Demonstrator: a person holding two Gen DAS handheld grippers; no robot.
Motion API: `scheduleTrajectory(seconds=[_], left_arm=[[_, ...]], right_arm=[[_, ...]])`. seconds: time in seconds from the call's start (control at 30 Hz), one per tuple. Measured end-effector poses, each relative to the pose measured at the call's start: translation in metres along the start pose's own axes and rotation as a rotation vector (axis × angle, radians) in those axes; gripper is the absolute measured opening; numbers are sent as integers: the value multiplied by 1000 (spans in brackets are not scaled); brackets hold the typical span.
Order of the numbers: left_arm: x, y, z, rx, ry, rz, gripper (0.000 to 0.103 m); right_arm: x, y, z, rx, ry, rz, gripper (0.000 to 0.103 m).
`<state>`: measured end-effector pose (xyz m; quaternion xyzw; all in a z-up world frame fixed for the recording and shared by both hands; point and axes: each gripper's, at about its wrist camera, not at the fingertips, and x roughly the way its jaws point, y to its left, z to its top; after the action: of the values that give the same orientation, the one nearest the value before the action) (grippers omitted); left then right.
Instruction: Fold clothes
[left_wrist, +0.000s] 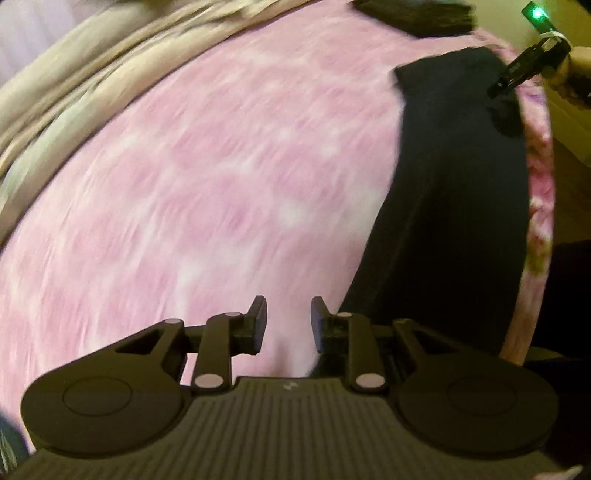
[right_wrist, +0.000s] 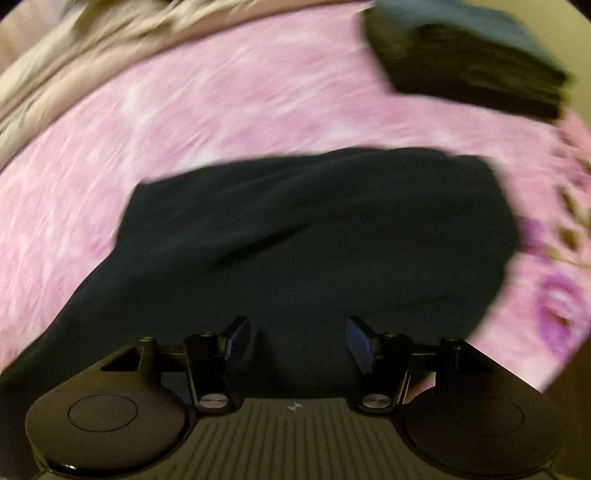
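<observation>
A dark navy garment (left_wrist: 454, 206) lies flat along the right side of a pink patterned bedspread (left_wrist: 207, 177). My left gripper (left_wrist: 289, 323) is open and empty, hovering over the bedspread just left of the garment's near end. In the right wrist view the same garment (right_wrist: 314, 240) fills the middle. My right gripper (right_wrist: 297, 345) is open and empty just above it. The right gripper also shows in the left wrist view (left_wrist: 517, 72), above the garment's far end. Both views are motion-blurred.
A stack of folded dark clothes (right_wrist: 469, 62) sits at the far right of the bed; it also shows in the left wrist view (left_wrist: 413, 16). A rumpled beige blanket (left_wrist: 74, 74) lies along the far left. The bed edge (left_wrist: 543, 192) runs down the right.
</observation>
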<state>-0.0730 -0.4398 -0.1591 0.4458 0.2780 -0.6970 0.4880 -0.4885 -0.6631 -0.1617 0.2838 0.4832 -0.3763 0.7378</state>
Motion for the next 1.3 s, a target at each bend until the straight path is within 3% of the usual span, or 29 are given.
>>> scheduleTrajectory(seconds=[0.07, 0.17, 0.33, 0.47, 0.57, 0.67, 0.73, 0.83, 0.93, 0.97, 1.0, 1.03, 1.07, 1.1, 1.17, 1.3], left_arm=[[15, -18, 45, 73, -45, -52, 24], [46, -64, 121, 178, -116, -148, 29], [104, -146, 248, 353, -217, -298, 34], [163, -213, 333, 457, -204, -395, 43], [215, -255, 381, 528, -134, -461, 47], [255, -276, 405, 595, -39, -505, 47], [281, -283, 417, 623, 36, -538, 49], [304, -276, 425, 602, 123, -596, 58], [320, -268, 431, 547, 191, -644, 57], [324, -267, 431, 532, 204, -654, 52], [325, -268, 431, 525, 212, -663, 47], [325, -269, 431, 519, 219, -673, 35], [325, -270, 431, 513, 226, -683, 25], [322, -272, 431, 506, 227, -689, 21], [316, -276, 432, 497, 211, -683, 12], [307, -288, 458, 455, 128, -665, 9]], right_arm=[[-12, -31, 1, 97, -39, -29, 62], [-28, -79, 3, 209, -109, -37, 84], [-27, -153, 16, 361, -159, 47, 84], [-7, -186, 11, 474, -166, 167, 84], [9, -202, 5, 546, -173, 262, 84], [20, -211, 2, 565, -182, 338, 75], [27, -218, 0, 582, -186, 368, 74], [32, -228, 1, 608, -201, 410, 74], [38, -234, 5, 619, -207, 438, 74], [41, -236, 6, 622, -206, 446, 70], [43, -236, 8, 619, -202, 450, 57], [45, -237, 9, 619, -196, 454, 55], [46, -239, 10, 625, -185, 460, 43], [48, -240, 11, 630, -175, 463, 38], [45, -243, 14, 635, -163, 457, 31], [27, -267, 29, 631, -211, 420, 28]])
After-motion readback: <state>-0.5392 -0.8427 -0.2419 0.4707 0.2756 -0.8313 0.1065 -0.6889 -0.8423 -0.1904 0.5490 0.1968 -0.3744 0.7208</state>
